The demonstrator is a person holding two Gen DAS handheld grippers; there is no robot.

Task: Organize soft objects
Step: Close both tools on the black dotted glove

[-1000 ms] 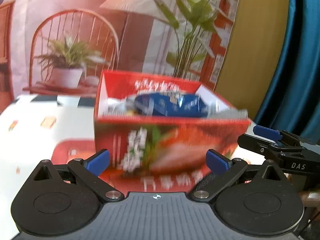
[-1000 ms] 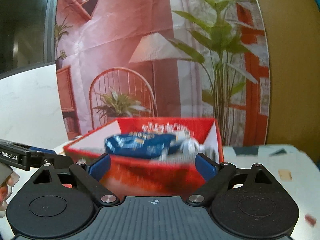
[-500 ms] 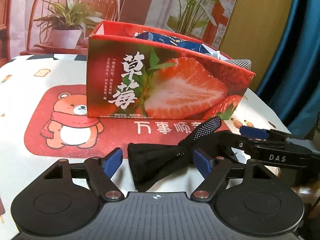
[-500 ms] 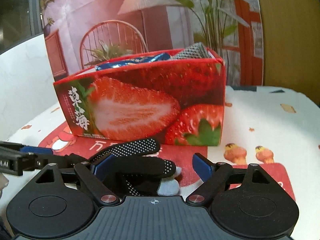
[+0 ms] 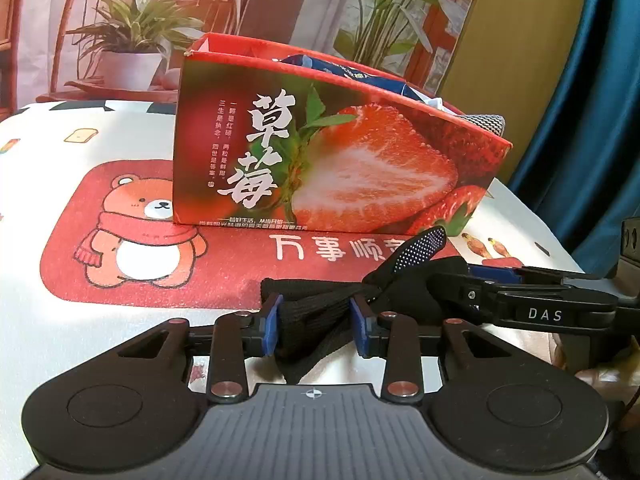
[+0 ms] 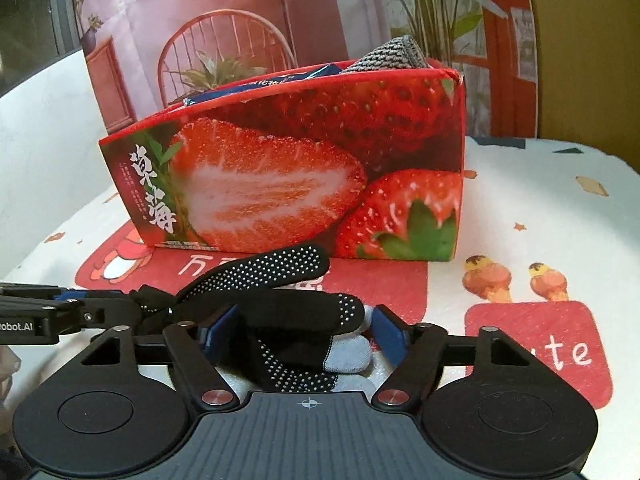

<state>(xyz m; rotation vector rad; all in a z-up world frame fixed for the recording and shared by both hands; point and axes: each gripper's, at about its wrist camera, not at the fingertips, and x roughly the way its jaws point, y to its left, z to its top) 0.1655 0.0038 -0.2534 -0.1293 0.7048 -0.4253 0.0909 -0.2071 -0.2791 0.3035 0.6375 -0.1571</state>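
Left wrist view: my left claw point(image 5: 316, 330) is clamped on the cuff end of the black glove point(image 5: 320, 312), blue pads pressing the ribbed knit from both sides. The glove lies on the desk point(image 5: 40, 320), on the red bear mat point(image 5: 160, 264), just in front of the strawberry box point(image 5: 320, 160). One dotted finger point(image 5: 420, 246) of the glove sticks up toward the box. My right claw point(image 5: 460, 280) comes in from the right edge and sits on the glove's far end; its tips are buried in the fabric here, so I can't tell its grip from this side. The box stands upright, with a blue packet point(image 5: 344, 72) and a grey knit item point(image 5: 486, 122) poking above the rim.

Right wrist view: my right claw point(image 6: 304, 330) has its pads closed in on the finger end of the glove point(image 6: 296, 320), black fabric with white grip dots and a grey fingertip point(image 6: 348, 354) bunched between the pads. A dotted finger point(image 6: 268, 270) arches up to the left. My left claw point(image 6: 132, 304) reaches in from the left edge onto the same glove. The box point(image 6: 300, 168) is close behind the glove, grey knit item point(image 6: 388, 54) and blue packet point(image 6: 272, 80) showing at its top. The cartoon tablecloth point(image 6: 560, 208) covers the desk on the right.
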